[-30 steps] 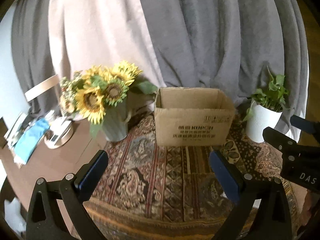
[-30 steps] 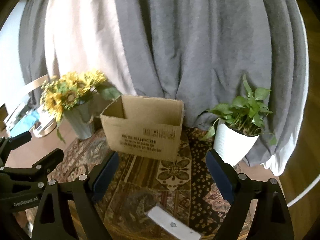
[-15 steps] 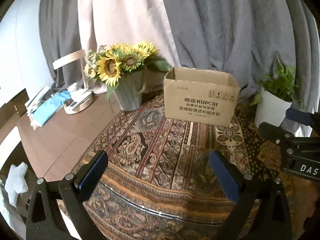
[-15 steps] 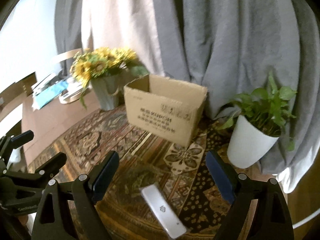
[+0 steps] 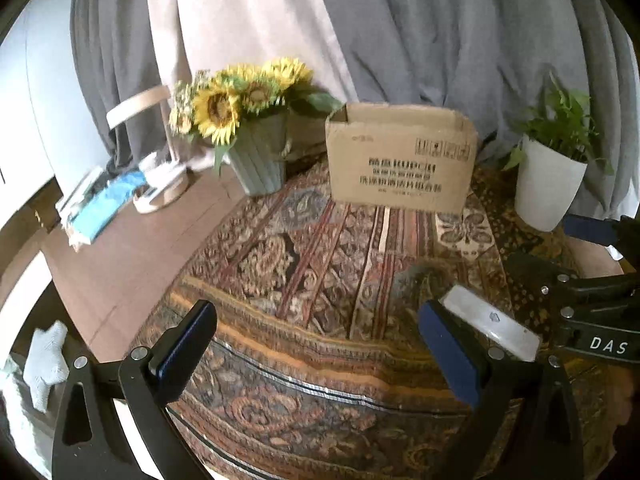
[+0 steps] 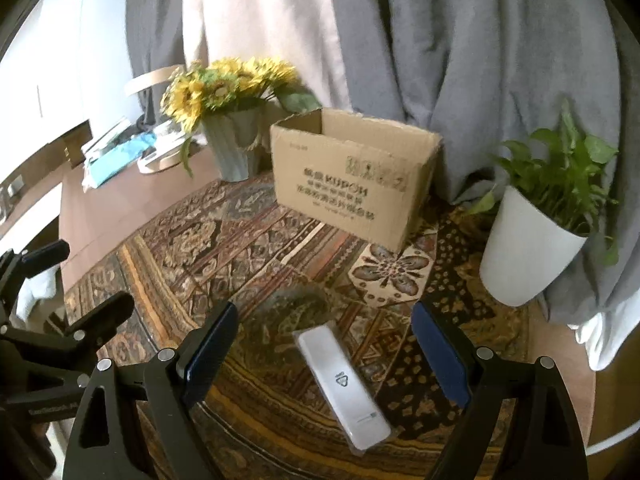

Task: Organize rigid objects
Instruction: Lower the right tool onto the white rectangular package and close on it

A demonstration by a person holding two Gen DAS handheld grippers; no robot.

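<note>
A flat white device in a clear wrapper lies on the patterned cloth near the table's front edge. My right gripper hovers open just above it, the device lying between the wide-spread blue pads without touching them. In the left wrist view the same white device shows just right of my left gripper's right pad. My left gripper stands open over bare cloth with nothing between its fingers. An open cardboard box with printed lettering stands at the back of the table; the cardboard box is also in the left view.
A grey vase of sunflowers stands left of the box. A white pot with a green plant stands right of it. Grey and beige curtains hang behind. Books and a white round device lie on the brown tabletop at the left.
Both grippers have sunk and tilted down toward the table. The white device, earlier at the right view's bottom edge, now lies between the right gripper's pads and has entered the left view.
</note>
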